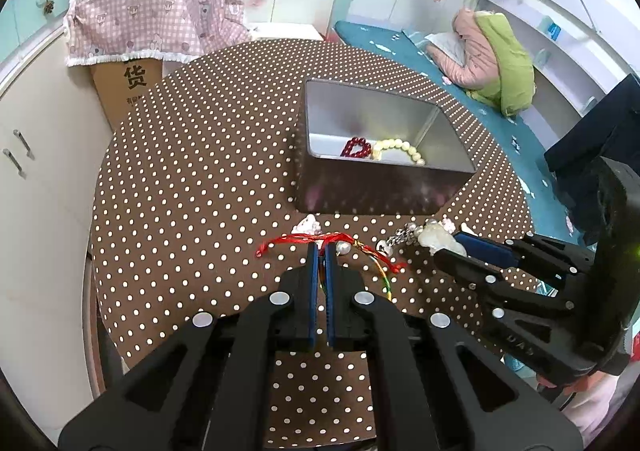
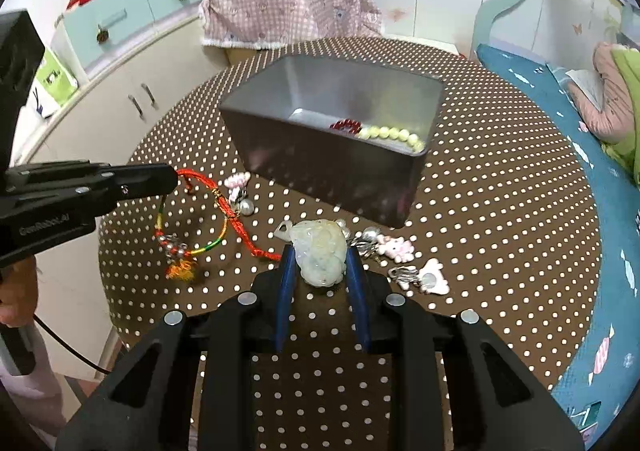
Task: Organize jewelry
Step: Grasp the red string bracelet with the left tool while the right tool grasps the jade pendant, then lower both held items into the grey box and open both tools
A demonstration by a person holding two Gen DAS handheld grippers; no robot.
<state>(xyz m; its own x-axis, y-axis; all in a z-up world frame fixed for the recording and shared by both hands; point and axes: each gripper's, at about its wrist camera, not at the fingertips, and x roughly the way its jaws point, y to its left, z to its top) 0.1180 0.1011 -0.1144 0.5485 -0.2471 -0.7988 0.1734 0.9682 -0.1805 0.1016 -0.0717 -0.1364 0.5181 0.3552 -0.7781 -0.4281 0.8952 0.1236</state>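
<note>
Left wrist view first: the left gripper (image 1: 320, 251) is squeezed tight on one red cord bracelet (image 1: 308, 239), and the cord runs out to both sides of the blue pads. One metal tin (image 1: 384, 179) sits on the brown polka-dot table (image 1: 192, 179) just past it, with two bead bracelets inside: one dark red bead bracelet (image 1: 356, 149) and one cream bead bracelet (image 1: 400, 150), touching each other near the front wall. Off to the right, the right gripper (image 1: 452, 245) has one pale jade pendant (image 1: 438, 238) at its tips.

Right wrist view: the right gripper's two blue pads are clamped on either side of that pendant, so it's gripping it. Just beside it to the right lie two pink charms (image 2: 416, 263) with silver clasps, on the table. On the left, the left gripper holds the red cord, which hangs in a loop with a multicoloured section and one orange tassel (image 2: 180, 271). One small pearl bead (image 2: 247, 207) sits near the cord. Same tin, same two bracelets inside.
</note>
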